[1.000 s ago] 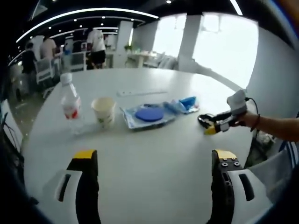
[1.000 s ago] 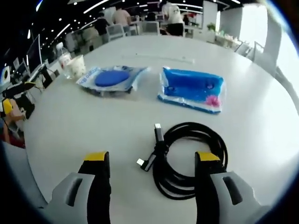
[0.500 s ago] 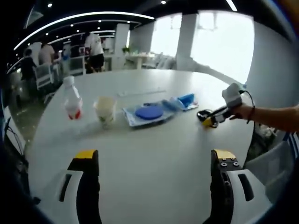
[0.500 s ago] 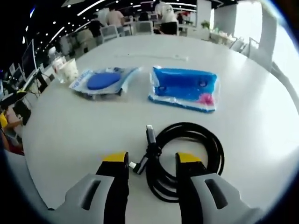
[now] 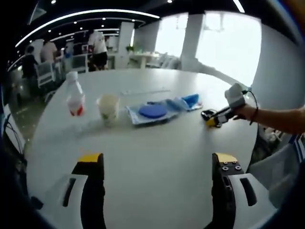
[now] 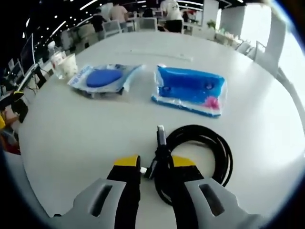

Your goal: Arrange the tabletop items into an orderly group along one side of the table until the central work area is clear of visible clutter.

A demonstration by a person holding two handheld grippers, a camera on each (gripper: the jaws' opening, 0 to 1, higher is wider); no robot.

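A coiled black cable (image 6: 205,148) lies on the white round table (image 6: 71,124). My right gripper (image 6: 153,164) is shut on the cable's near-left strands, beside its plug ends. Beyond it lie a blue soft pack (image 6: 190,90) and a clear wrapper holding a blue disc (image 6: 102,78), with a paper cup (image 6: 66,64) further left. In the left gripper view my left gripper (image 5: 157,164) hovers open over bare table (image 5: 157,143), holding nothing. Ahead stand a water bottle (image 5: 75,98), the cup (image 5: 108,107), the disc wrapper (image 5: 152,112) and the blue pack (image 5: 190,101). The right gripper (image 5: 217,119) sits at the right.
A person's forearm (image 5: 281,121) reaches in from the right edge. A thin white strip (image 5: 143,91) lies on the far part of the table. People, chairs and desks (image 5: 57,62) stand beyond the far rim. The table's near edge runs just under both grippers.
My right gripper's jaws have come together from wide open onto the cable's near strands. The left gripper stays open, and its view has barely shifted.
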